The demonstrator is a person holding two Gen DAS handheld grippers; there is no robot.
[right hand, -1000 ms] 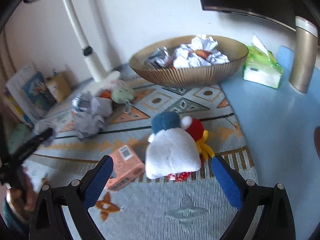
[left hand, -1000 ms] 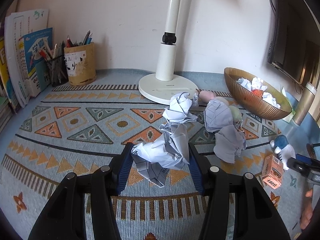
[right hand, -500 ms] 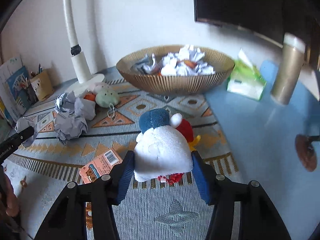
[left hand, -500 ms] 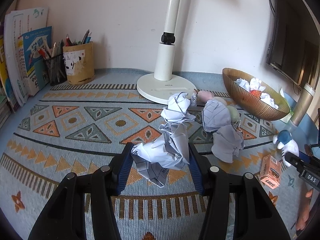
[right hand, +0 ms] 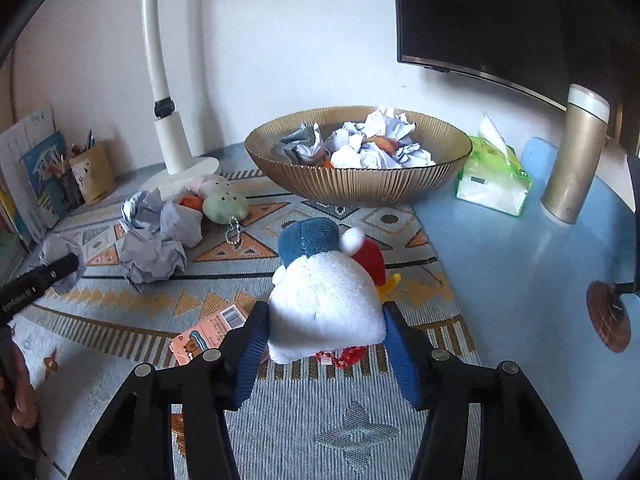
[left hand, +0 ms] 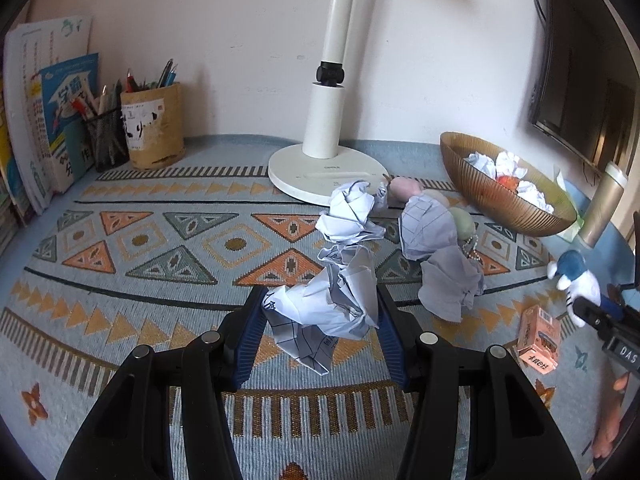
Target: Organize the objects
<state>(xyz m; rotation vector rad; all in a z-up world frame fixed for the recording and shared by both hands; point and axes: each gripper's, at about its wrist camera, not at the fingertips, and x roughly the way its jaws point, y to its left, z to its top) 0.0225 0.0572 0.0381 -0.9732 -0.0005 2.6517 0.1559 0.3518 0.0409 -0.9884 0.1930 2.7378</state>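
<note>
My left gripper (left hand: 320, 309) is shut on a crumpled paper ball (left hand: 326, 312) held just above the patterned mat (left hand: 132, 240). Three more paper balls (left hand: 352, 216) lie beyond it, beside a green plush keychain (right hand: 226, 208). My right gripper (right hand: 326, 320) is shut on a white plush toy (right hand: 324, 304) with a blue hat and a red part. That plush toy (left hand: 576, 284) also shows at the right of the left wrist view. A gold ribbed bowl (right hand: 360, 186) behind it holds several paper balls. A small orange box (right hand: 208, 332) lies left of the right gripper.
A white lamp base (left hand: 324, 176), a pen holder (left hand: 152, 124) and books (left hand: 52, 120) stand along the back wall. A green tissue pack (right hand: 494, 180), a gold flask (right hand: 576, 156) and a dark monitor (right hand: 500, 20) are right of the bowl (left hand: 500, 204).
My right gripper closed its wide jaws onto the plush toy and tilted up a little with it. The left gripper kept still with its paper ball.
</note>
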